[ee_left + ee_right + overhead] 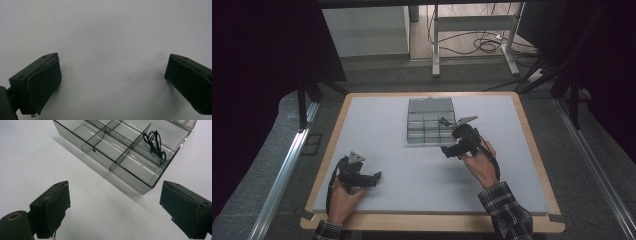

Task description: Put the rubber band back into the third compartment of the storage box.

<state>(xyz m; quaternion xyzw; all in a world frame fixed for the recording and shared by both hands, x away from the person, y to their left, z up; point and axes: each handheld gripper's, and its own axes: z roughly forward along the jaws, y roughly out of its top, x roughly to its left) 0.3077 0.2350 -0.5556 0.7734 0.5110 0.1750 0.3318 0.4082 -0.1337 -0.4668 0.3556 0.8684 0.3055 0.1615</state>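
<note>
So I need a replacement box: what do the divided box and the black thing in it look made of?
Divided box: looks like clear smoke-tinted hard plastic; glossy walls show the table through them. Black thing: thin looped cord or ties, possibly plastic; too small to tell.

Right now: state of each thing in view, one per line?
Compartment box: lid open, flat on the table, nearly all cells bare.
Black cord bundle: coiled, lying in a far cell of the box, not held.
Right gripper: open, nothing between the jaws, short of the box's near wall.
Left gripper: open, holding nothing, over bare mat.
</note>
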